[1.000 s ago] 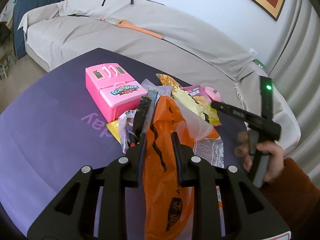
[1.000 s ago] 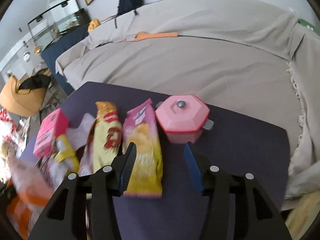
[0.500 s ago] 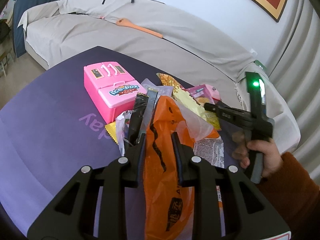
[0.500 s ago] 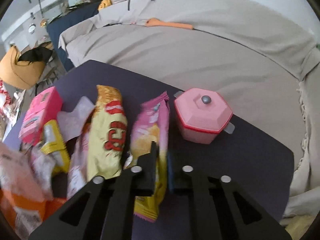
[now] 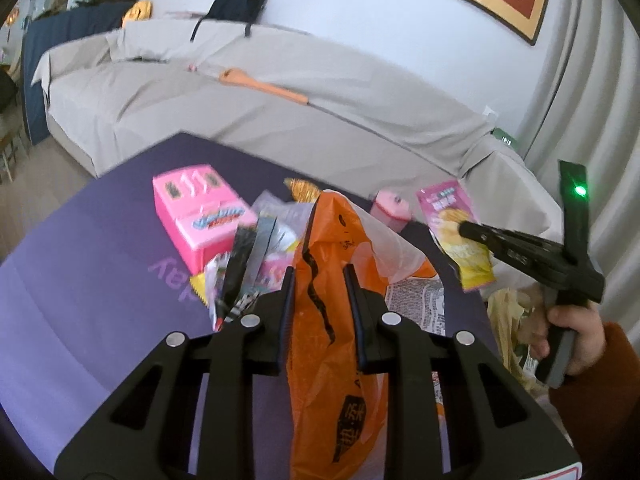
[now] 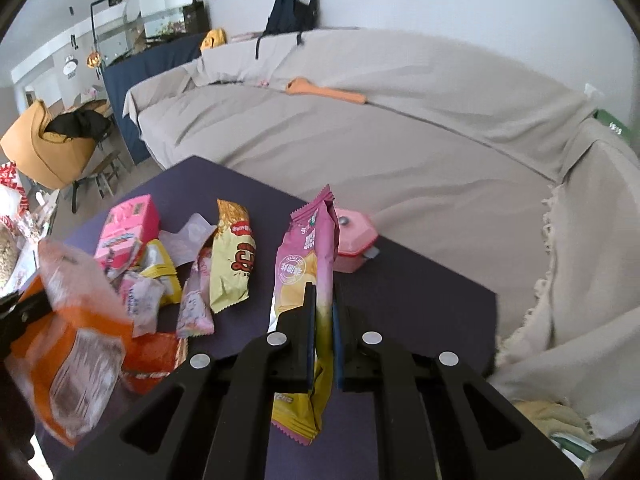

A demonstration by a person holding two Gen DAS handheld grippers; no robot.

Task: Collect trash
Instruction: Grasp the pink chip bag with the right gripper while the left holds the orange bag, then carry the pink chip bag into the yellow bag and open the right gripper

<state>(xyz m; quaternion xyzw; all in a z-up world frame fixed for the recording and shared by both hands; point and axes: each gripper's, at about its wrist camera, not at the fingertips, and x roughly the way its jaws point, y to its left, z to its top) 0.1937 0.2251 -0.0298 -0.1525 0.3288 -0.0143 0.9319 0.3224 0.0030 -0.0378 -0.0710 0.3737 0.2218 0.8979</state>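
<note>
My left gripper [image 5: 319,276] is shut on the edge of an orange plastic bag [image 5: 340,344], holding it up over the dark purple table [image 5: 92,280]; the bag [image 6: 68,344] also shows at the left of the right wrist view. My right gripper [image 6: 323,300] is shut on a pink and yellow snack packet [image 6: 306,264] and holds it above the table. In the left wrist view that packet [image 5: 456,232] hangs from the right gripper [image 5: 466,229], to the right of the bag. Several other wrappers lie on the table, among them a yellow one [image 6: 234,256].
A pink toy fridge box [image 5: 200,212] and a small pink lidded pot [image 6: 354,240] stand on the table. A grey covered sofa [image 6: 380,132] runs behind it, with an orange spatula [image 6: 326,91] lying on it. A hand [image 5: 572,340] in a rust sleeve grips the right tool.
My right gripper closed on the pink and yellow packet and lifted it off the table. The left gripper rose a little with the orange bag.
</note>
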